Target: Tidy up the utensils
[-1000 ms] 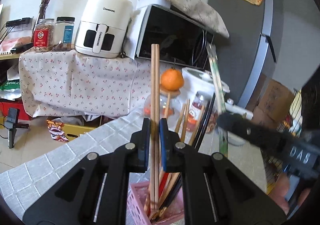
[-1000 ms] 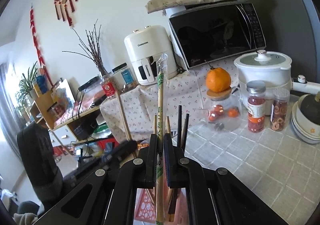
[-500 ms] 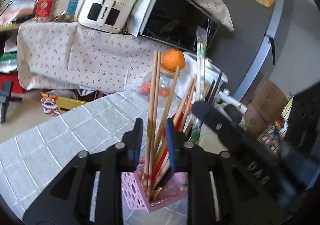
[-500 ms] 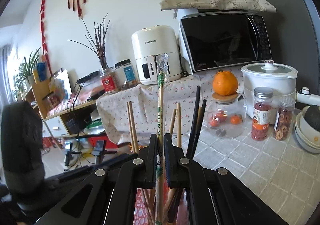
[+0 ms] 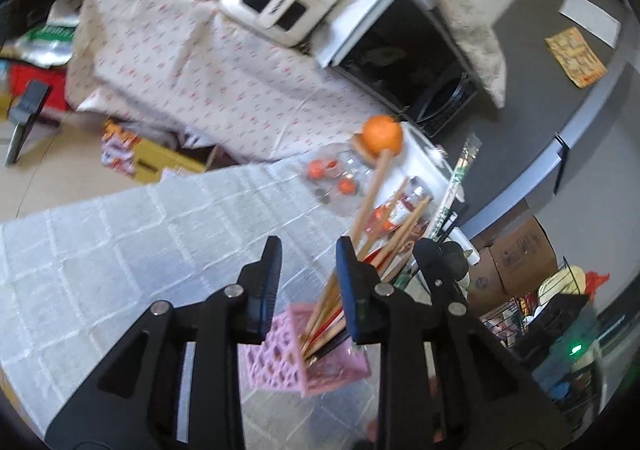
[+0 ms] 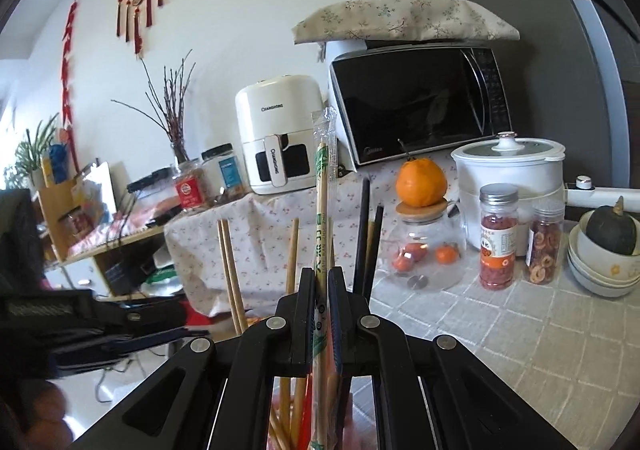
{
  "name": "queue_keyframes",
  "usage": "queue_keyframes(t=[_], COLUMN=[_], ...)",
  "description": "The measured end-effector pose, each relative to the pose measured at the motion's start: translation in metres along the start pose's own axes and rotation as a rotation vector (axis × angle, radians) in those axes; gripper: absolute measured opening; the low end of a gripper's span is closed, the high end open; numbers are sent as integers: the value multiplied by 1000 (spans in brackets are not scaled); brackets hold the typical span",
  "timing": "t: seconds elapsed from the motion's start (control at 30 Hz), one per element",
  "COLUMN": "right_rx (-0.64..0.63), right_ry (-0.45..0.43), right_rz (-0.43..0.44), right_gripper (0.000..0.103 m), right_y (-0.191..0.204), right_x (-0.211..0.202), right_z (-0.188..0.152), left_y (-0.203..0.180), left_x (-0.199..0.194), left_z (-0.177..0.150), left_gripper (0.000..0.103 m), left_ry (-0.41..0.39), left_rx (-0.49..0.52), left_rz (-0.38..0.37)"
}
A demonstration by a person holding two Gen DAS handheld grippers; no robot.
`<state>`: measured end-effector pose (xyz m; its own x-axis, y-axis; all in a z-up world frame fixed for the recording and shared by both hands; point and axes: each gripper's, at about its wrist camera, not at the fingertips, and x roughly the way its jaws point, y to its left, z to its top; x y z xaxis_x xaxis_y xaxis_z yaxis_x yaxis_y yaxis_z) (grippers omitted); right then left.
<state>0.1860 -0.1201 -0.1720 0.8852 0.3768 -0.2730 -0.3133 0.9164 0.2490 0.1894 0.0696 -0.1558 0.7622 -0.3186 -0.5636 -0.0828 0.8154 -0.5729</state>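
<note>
The wrapped chopsticks (image 6: pixel 322 250) stand almost upright at the centre of the right wrist view, long axis vertical, pinched between the jaws of the right gripper (image 6: pixel 321 290) — clenched on the sleeve about halfway up. Their lower end runs down out of the bottom of the frame, where the other chopsticks (image 6: pixel 230 274) rise around them; whether it is already inside the holder cannot be told from here. In the left wrist view the same wrapped pair (image 5: pixel 456 186) slants up at right of centre, above the pink basket (image 5: pixel 320 362) at lower centre, which holds the bare sticks. The left gripper (image 5: pixel 308 278) is released, nothing between its jaws, the basket just beyond them. The right hand is plainly the nearer, and the drop looks to be straight down along the sticks' own axis.
</note>
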Motion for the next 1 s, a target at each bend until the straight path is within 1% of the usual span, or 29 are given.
queue_keyframes(t=[0.13, 0.23, 0.4, 0.5, 0.53, 0.6, 0.63, 0.67, 0.73, 0.77, 0.8, 0.83, 0.87, 0.9, 0.93, 0.97, 1.0], right_rx=[-53, -75, -85, -55, -41, -12, 6, 33, 62, 61, 42, 19, -14, -32, -47, -56, -63], right_ry=[19, 53, 89, 170, 196, 253, 278, 314, 350, 368, 380, 388, 387, 381, 372, 365, 355], right_rz=[-20, -38, -52, -26, -20, -2, 9, 10, 3, -12, -30, -48, -66, -74, -85, -102, -126], right_gripper=[10, 15, 15, 15, 18, 27, 37, 45, 48, 48, 49, 50, 54, 58, 71, 79, 80], right_y=[12, 13, 12, 9, 8, 7, 6, 5, 5, 7, 11, 15, 21, 25, 30, 33, 37], right_x=[2, -1, -10, -17, -22, -32, -37, -45, -61, -72, -80, -88, -101, -112, -127, -139, -151], right_z=[-16, -21, -23, -18, -15, -10, -10, -9, -10, -9, -8, -7, -5, -3, 0, 3, 7], left_y=[16, 24, 22, 21, 20, 13, 11, 8, 3, -1, -5, -8, -15, -20, -27, -33, -39], left_x=[-8, -14, -21, -24, -24, -22, -21, -22, -26, -31, -36, -41, -50, -57, -65, -73, -82], left_z=[-2, -4, -8, -12, -14, -23, -26, -32, -40, -43, -45, -46, -49, -50, -52, -54, -57], left_gripper=[29, 29, 29, 29, 29, 29, 29, 30, 35, 42, 51, 56, 64, 69, 70, 74, 76], left_ry=[45, 65, 84, 122, 148, 227, 249, 282, 316, 319, 317, 313, 302, 294, 288, 283, 270], left_rx=[-45, -81, -67, -63, -55, -9, 5, 29, 65, 87, 111, 126, 154, 180, 208, 236, 265], left_rz=[27, 18, 15, 16, 27, 90, 114, 154, 212, 233, 250, 258, 265, 267, 270, 274, 276])
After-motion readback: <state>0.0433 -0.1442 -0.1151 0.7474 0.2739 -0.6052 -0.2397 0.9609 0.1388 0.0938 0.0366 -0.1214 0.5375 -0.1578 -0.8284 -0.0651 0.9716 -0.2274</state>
